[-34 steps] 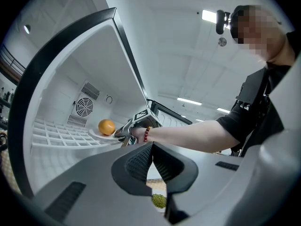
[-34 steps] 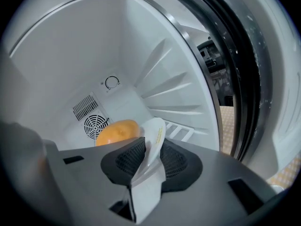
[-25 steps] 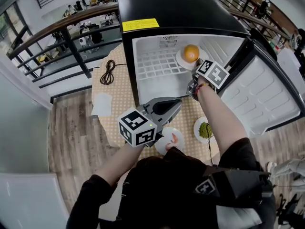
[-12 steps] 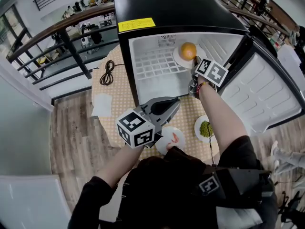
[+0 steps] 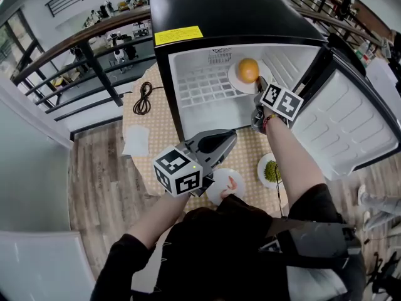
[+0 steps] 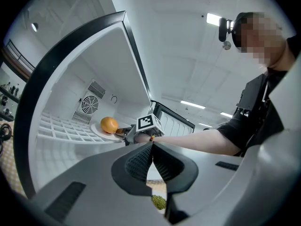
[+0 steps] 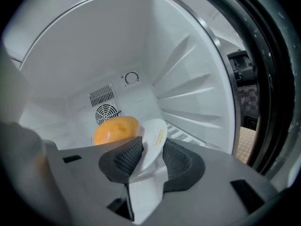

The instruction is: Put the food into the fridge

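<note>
Left gripper (image 5: 227,138): your jaws are pressed together with nothing between them, and it points level in front of you.
Right gripper (image 5: 258,100): your jaws have just been opening; the plate (image 7: 155,132) rim sits loosely between them.
Right arm (image 5: 285,158): stretched forward, with the gripper tipped slightly down.

We count one fridge (image 5: 232,11). Inside the fridge we find one orange (image 5: 249,69) on one plate (image 5: 236,81). In front of the fridge stand two more: one plate with pink food (image 5: 216,190) and one plate with green food (image 5: 262,162), making three in all. Under the fridge is one table (image 5: 164,123). Left of the fridge lie one coiled cable (image 5: 143,97) and one white sheet (image 5: 134,138).
</note>
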### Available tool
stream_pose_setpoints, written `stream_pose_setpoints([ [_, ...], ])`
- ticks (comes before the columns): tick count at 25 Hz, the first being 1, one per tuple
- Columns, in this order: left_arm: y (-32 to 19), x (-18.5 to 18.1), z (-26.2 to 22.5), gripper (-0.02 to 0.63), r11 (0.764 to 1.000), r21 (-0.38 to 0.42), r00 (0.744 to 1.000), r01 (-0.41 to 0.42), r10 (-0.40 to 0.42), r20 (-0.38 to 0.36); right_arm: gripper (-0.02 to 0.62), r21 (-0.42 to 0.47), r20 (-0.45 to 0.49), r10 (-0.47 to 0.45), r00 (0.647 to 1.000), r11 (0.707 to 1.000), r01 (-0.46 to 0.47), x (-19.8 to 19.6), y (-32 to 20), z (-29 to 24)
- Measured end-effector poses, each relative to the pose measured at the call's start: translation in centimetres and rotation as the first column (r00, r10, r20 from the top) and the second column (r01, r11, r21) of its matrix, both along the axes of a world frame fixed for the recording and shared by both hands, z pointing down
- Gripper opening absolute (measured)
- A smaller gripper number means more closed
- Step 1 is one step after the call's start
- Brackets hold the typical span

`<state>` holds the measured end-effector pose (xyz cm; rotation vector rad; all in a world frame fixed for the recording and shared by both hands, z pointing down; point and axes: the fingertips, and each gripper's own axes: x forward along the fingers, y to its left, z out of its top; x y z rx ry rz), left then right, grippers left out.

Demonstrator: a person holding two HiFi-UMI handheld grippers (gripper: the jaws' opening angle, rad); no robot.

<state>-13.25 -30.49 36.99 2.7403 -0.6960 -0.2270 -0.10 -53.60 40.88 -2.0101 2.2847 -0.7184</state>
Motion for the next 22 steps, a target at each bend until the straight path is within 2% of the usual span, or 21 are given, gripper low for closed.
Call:
stream_pose_setpoints([
  [19,0.11,-0.64,-0.06,0.012,1.0,-0.02,0.999,-0.009,0.008,-0.033,0.138,-0.013,-0.004,0.05,0.999,0.999,-0.05,0.02,0.45,-0.1],
  [22,0.29,-0.69,-0.1,0.014,1.0,-0.018,0.998,-0.024,0.023,-0.051,0.174,-0.005,-0.015,0.054,0.998,0.999,-0.054,0.27,0.45,-0.06],
])
